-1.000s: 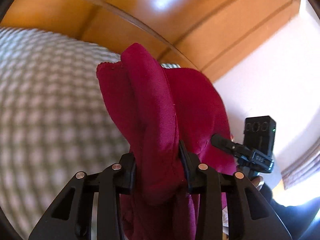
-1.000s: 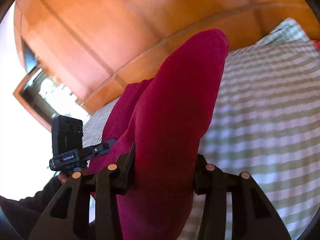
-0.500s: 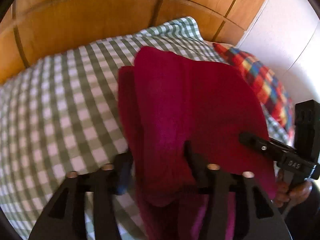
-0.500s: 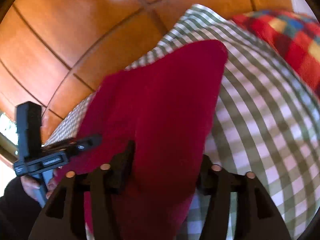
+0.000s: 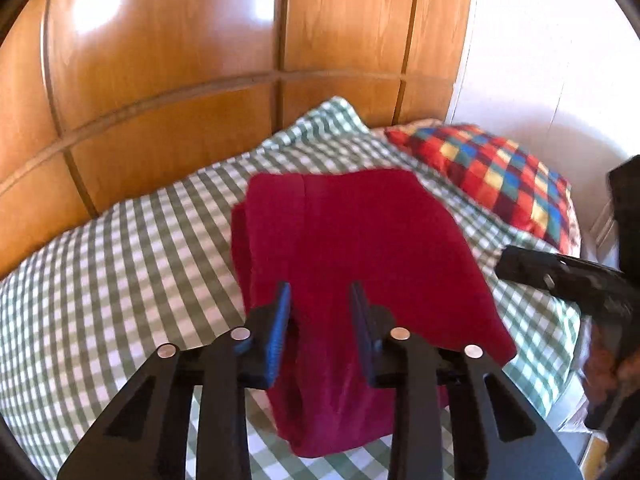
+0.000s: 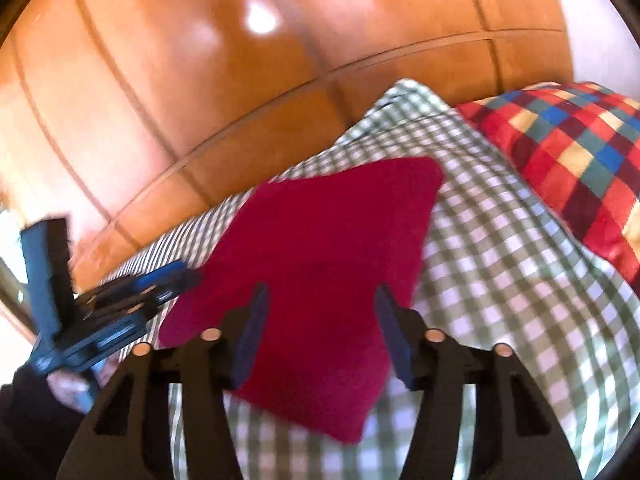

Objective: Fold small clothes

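The dark red garment (image 5: pixel 360 240) lies folded on the green checked bedspread (image 5: pixel 120 260), just beside the multicoloured checked pillow (image 5: pixel 500 176). Looks like the laying-down step of a fold. The left gripper (image 5: pixel 320 312) has its jaws closing with cloth between them, though I can't really tell if the pads bite, the near edge bunches up there. The right gripper (image 6: pixel 320 320) is closing too, but its jaws stand clear of the fabric below. Next move probably calls for backing off cleanly without dragging the fold, then smoothing it.
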Demonstrator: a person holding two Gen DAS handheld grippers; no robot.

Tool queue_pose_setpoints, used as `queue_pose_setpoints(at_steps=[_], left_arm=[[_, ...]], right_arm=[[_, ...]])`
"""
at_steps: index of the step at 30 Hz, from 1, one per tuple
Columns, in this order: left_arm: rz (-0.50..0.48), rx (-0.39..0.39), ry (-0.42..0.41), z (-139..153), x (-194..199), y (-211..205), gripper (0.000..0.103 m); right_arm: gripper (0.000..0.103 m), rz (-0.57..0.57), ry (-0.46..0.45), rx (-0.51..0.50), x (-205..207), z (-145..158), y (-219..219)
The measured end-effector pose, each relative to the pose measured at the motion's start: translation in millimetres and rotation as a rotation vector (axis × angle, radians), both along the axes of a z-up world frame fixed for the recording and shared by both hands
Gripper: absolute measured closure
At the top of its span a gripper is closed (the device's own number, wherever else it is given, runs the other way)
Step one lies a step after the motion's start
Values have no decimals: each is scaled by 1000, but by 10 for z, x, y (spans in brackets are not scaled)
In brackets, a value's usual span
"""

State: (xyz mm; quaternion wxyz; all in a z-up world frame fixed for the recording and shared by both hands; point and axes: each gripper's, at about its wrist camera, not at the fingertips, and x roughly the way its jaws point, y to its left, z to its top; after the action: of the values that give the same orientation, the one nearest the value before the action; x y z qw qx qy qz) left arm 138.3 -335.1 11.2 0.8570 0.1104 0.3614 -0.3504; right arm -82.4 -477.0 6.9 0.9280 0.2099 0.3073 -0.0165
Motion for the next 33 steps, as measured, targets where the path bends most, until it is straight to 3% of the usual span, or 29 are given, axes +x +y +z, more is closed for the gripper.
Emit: queue_pose_setpoints(at_steps=[3, 6, 10, 17, 20, 21, 22, 24, 28, 33], left_arm=[[18, 32, 47, -162, 32, -54, 75], [57, 77, 94, -399, 158, -28, 79], [56, 83, 71, -489, 134, -27, 79], [123, 63, 45, -321, -84, 30, 79], [168, 21, 36, -218, -239, 170, 79], [180, 13, 23, -183, -300, 209, 77], [187, 9, 12, -154, -351, 234, 67], [216, -1, -37, -63, -494, 323, 51], [249, -31, -83, 85, -691, 465, 32], [294, -42, -130, 207, -901, 608, 25]], right_arm=[[58, 48, 58, -64, 40, -153, 281], [61, 27, 118, -122, 17, -370, 445], [60, -13, 127, -114, 55, -675, 450], [58, -64, 121, -118, -20, -577, 523], [44, -86, 115, -120, -51, -483, 566], [36, -94, 111, -122, -77, -438, 597], [30, -94, 101, -119, -115, -391, 640], [26, -111, 86, -116, -190, -313, 712], [14, -157, 57, -139, -317, -181, 850], [3, -230, 37, -153, -422, -70, 976]])
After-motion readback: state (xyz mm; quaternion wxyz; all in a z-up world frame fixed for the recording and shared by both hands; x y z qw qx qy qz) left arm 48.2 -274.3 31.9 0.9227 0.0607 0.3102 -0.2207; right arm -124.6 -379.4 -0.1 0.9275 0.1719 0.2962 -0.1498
